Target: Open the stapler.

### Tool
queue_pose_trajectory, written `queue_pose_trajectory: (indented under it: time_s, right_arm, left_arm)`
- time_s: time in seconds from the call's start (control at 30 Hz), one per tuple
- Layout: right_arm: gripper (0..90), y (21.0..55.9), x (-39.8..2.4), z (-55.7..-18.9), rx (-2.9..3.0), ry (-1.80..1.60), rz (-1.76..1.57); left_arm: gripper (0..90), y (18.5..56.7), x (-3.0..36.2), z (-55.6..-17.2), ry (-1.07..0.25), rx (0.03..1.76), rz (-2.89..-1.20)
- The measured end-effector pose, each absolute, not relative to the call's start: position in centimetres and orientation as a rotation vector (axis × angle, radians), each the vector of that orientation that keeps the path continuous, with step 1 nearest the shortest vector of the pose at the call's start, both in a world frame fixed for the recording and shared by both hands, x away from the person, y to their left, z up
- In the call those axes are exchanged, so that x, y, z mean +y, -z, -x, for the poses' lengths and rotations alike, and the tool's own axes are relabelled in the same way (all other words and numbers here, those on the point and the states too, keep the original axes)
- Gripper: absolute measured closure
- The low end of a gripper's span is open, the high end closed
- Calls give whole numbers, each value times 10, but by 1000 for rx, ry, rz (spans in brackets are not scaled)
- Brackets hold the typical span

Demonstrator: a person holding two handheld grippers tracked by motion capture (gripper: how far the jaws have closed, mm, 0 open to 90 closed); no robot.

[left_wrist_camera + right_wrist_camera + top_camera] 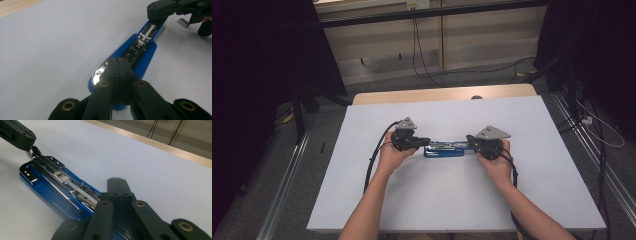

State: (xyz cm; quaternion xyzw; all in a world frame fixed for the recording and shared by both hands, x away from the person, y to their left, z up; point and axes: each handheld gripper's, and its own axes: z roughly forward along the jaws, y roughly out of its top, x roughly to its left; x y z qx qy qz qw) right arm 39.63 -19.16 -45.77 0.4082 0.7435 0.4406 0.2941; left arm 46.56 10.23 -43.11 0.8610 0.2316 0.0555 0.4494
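Observation:
A blue stapler (444, 150) lies flat and folded open on the white table (512, 200), its metal staple channel (65, 182) facing up. My left gripper (118, 65) is shut, its tips over the stapler's shiny metal end (100, 72). From the right gripper view those tips touch a small metal tab (30, 153); I cannot tell whether they pinch it. My right gripper (117, 185) is shut too, its tips lying over the stapler's opposite end. In the high view the left gripper (424, 141) and the right gripper (469, 140) face each other along the stapler.
A small grey block of staples (183, 23) lies on the table beside the right gripper (175, 7). A wooden edge (442, 94) runs along the table's far side. Cables (422, 65) trail on the floor beyond it, and dark curtains (262, 50) hang at both sides.

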Motion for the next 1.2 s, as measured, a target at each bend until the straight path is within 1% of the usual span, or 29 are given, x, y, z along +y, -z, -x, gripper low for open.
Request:
queue_pose_trajectory:
  time_s: [0.13,0.3,0.33,0.43,0.5,0.67,0.73,0.8,0.93,1.13,1.2]
  right_arm:
    - [900,453,-197,-393,1982,-1187,-1085]
    - [900,448,-206,-387,1996,-1195,-1083]
    - [900,447,-208,-385,1998,-1195,-1086]
    - [840,446,-214,-382,2002,-1191,-1096]
    - [835,445,-219,-379,2007,-1177,-1094]
    - [766,442,-230,-372,2005,-1154,-1115]
    - [728,442,-235,-370,2004,-1149,-1123]
    - [714,443,-239,-367,2006,-1142,-1131]
    - [659,442,-245,-361,1996,-1136,-1141]
    - [608,442,-252,-354,2000,-1125,-1155]
    - [592,443,-254,-352,2003,-1120,-1165]
  left_arm:
    - [845,427,105,-464,-126,596,-2090]
    - [769,424,109,-459,-114,600,-2078]
    - [766,423,110,-459,-110,598,-2081]
    - [726,424,112,-456,-109,605,-2084]
    - [683,424,114,-454,-117,615,-2082]
    - [618,423,118,-447,-122,641,-2073]
    - [567,422,121,-445,-137,651,-2074]
    - [535,421,123,-444,-146,653,-2081]
    - [483,422,126,-439,-163,648,-2086]
    - [407,421,133,-434,-186,674,-2084]
    - [369,422,134,-431,-190,687,-2078]
